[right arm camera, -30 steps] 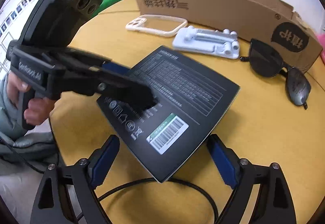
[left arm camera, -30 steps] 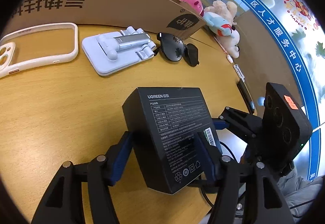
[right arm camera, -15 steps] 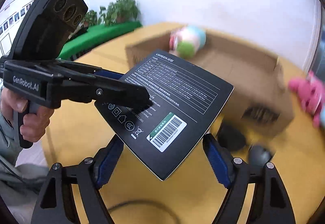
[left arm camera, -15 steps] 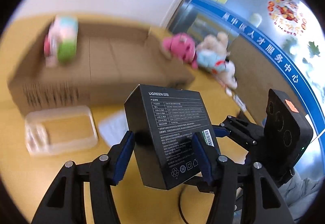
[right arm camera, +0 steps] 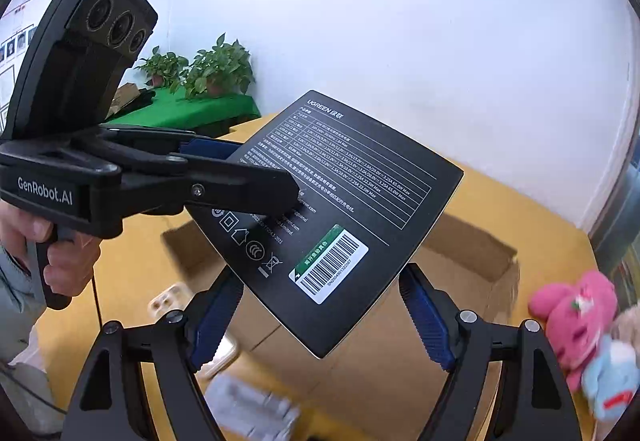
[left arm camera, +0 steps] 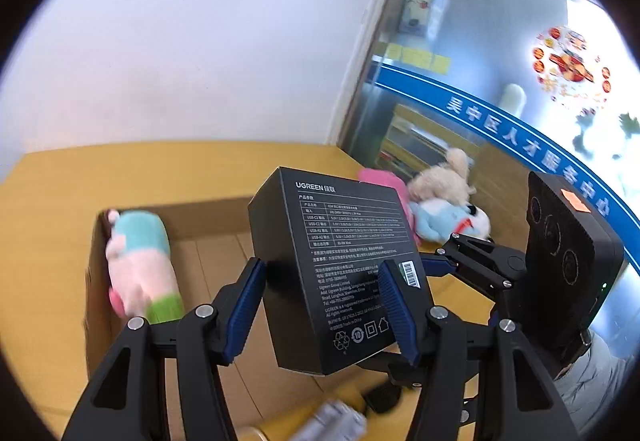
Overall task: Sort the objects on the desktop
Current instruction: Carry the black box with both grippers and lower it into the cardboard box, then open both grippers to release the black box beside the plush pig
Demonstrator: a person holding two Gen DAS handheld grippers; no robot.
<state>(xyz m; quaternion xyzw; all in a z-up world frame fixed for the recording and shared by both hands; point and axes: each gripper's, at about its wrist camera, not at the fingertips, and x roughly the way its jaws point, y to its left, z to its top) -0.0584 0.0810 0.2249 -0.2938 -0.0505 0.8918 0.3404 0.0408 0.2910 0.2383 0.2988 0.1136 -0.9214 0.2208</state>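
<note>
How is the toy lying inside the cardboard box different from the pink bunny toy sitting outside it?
The striped pastel plush toy lies inside the open cardboard box; the pink plush bunny sits outside it on the yellow table. The striped one has teal, pink and green bands; the bunny is pink nearly all over. The striped one lies alone; the bunny is beside other plush toys. Both are soft toys.

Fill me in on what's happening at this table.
A person is sorting things with a handheld gripper in each hand. The left gripper and the right gripper both grip one black box, holding it in the air above an open cardboard box on the yellow table. A striped plush toy already lies inside; more plush toys sit on the table beside it.
</note>
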